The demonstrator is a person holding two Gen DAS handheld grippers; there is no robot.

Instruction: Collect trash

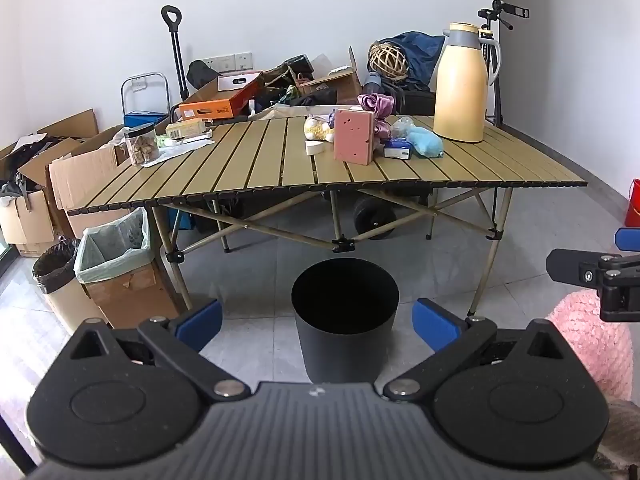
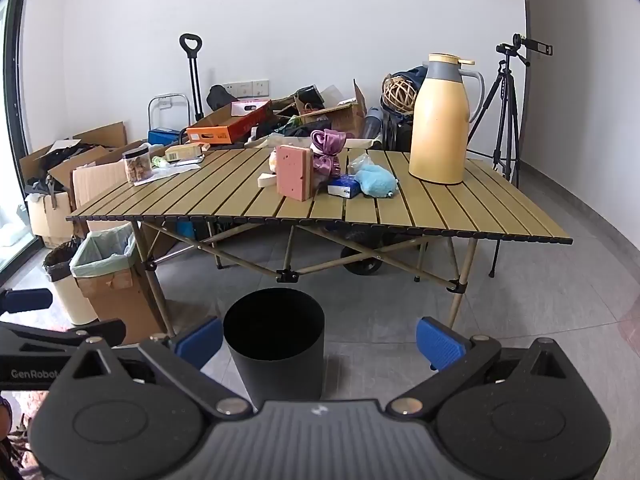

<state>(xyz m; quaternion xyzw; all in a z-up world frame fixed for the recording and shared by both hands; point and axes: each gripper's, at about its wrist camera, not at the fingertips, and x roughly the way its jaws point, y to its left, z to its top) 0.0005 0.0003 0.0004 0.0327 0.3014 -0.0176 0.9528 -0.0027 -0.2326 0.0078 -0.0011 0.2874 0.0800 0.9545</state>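
Hovering back from table (image 1: 280,160), nothing grabbed yet.
Left gripper (image 1: 318,322) & right gripper (image 2: 319,338) spread wide, empty; black bin (image 1: 345,316) sat betw. them, prob. for trash.

Spare room used as a storeroom and recording space

White walls and grey tiles; a folding slat table (image 1: 248,160), open cardboard boxes (image 1: 80,168) heaped with clutter, a hand trolley (image 1: 176,52), 2 lined bins (image 1: 112,248) and a tripod (image 2: 506,120) with a phone clamp.
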